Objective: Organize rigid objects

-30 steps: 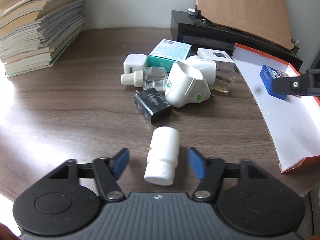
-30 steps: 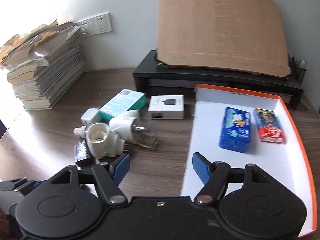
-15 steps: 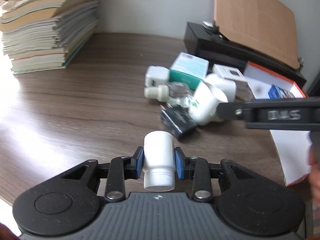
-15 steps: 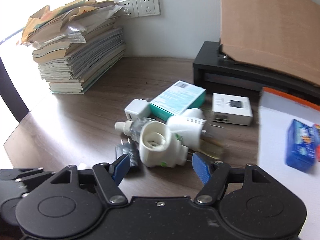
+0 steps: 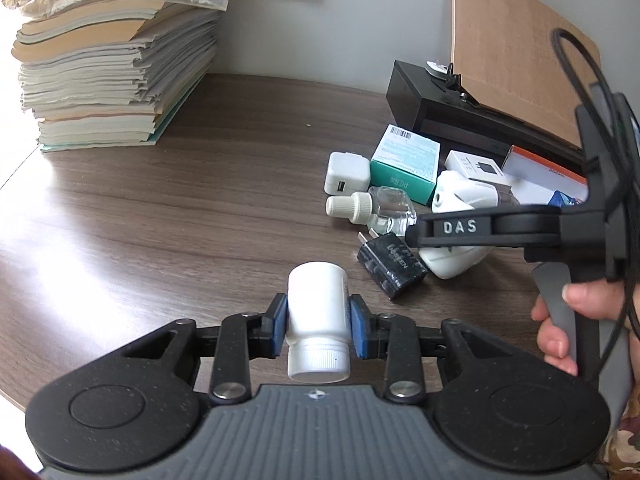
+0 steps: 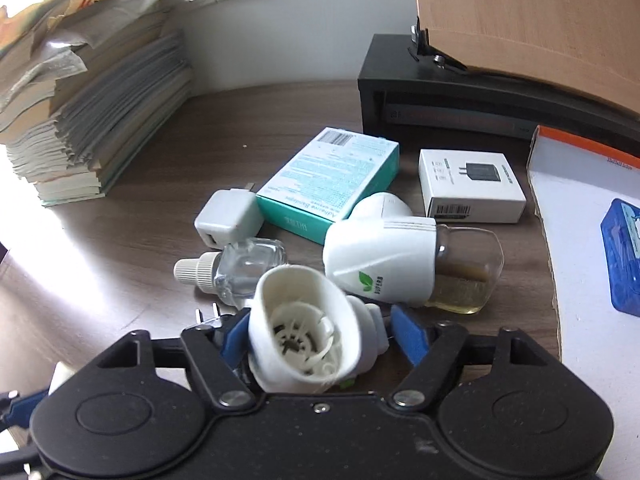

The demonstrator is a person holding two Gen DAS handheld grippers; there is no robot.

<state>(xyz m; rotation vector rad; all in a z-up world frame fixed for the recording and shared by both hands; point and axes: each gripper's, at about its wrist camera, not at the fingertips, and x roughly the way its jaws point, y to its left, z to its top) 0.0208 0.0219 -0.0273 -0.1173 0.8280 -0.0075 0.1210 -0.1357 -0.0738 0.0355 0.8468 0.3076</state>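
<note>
2 plug-in diffusers (image 6: 380, 256), 2 chargers (image 6: 228, 224), 2 boxes (image 6: 332, 178), 1 pill bottle (image 5: 317, 312), 1 refill bottle (image 6: 236, 266).

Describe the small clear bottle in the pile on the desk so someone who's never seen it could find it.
On the wooden table, find the clutter in front of the black stand. Just in front of the teal box and white charger cube lies the clear bottle, on its side. It alone is see-through glass with a ribbed cream cap.
</note>
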